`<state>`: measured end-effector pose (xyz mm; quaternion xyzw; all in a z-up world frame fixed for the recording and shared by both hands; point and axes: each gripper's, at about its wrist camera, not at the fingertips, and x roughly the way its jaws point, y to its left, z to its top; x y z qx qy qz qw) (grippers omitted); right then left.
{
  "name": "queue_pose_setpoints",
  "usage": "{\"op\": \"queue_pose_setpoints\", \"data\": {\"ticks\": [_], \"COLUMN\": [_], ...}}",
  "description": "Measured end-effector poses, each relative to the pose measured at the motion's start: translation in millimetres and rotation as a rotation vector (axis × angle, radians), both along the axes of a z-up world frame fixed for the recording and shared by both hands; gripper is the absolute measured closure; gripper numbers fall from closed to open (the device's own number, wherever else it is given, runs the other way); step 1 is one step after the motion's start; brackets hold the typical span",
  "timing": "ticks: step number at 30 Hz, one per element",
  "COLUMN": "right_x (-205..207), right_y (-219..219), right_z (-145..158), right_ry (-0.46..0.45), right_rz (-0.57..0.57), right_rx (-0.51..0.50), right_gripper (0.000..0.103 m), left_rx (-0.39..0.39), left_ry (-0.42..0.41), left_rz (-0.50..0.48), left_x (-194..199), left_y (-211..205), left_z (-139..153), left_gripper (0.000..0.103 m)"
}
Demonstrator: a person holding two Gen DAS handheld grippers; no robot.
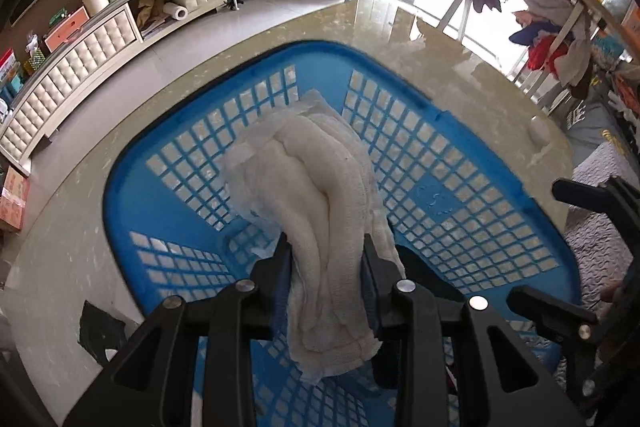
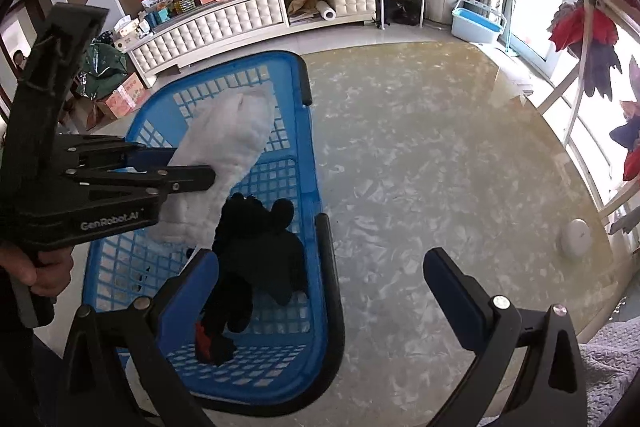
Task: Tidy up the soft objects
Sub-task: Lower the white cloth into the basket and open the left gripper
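A blue plastic lattice basket (image 1: 460, 187) stands on a glossy beige table; it also shows in the right wrist view (image 2: 316, 163). My left gripper (image 1: 328, 251) is shut on a folded white cloth (image 1: 316, 183) and holds it over the basket. In the right wrist view the left gripper (image 2: 200, 169) holds the white cloth (image 2: 232, 143) above the basket's middle. A black soft item (image 2: 260, 251) with a red bit lies in the basket's near end. My right gripper (image 2: 320, 287) is open and empty, over the basket's near right rim and the table.
A small white round object (image 2: 576, 237) sits on the table at the right. A grey knitted cloth (image 2: 612, 367) lies at the table's near right. A padded white cabinet (image 2: 224, 23) and a clothes rack (image 2: 584, 39) stand beyond the table.
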<state>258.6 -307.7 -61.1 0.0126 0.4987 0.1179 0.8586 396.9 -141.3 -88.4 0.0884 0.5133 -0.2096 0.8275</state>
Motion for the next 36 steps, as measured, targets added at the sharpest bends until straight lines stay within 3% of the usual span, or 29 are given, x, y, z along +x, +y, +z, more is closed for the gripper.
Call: {"op": "queue_pose_setpoints", "data": {"ticks": [22,26,28,29,36], "right_x": [8.0,8.5,9.1,9.0,4.8], "right_y": [-2.9,-4.0,-4.2,-4.4,-7.3], "right_z": [-8.4,-9.9,-9.5,-9.3,-5.0], "right_ry": [0.027,0.033,0.033,0.034,0.033], "right_rz": [-0.013,-0.015,-0.014,-0.013,-0.021], "right_rx": [0.021,0.029,0.031,0.034,0.040], "right_gripper": [0.000,0.000,0.000,0.000,0.000], "left_rx": [0.064,0.075,0.090,0.098,0.137], "left_ry": [0.013,0.000,-0.016,-0.030,-0.077], "left_rz": [-0.019,-0.018,-0.030,-0.038,-0.015], "left_x": [14.0,12.8,10.3,8.5,4.3], "left_y": [-9.8,-10.2,-12.3,-13.7,-6.8], "left_z": [-13.4,-11.2,-9.8,-7.9,8.7], "left_gripper": [0.070,0.057,0.041,0.027,0.020]}}
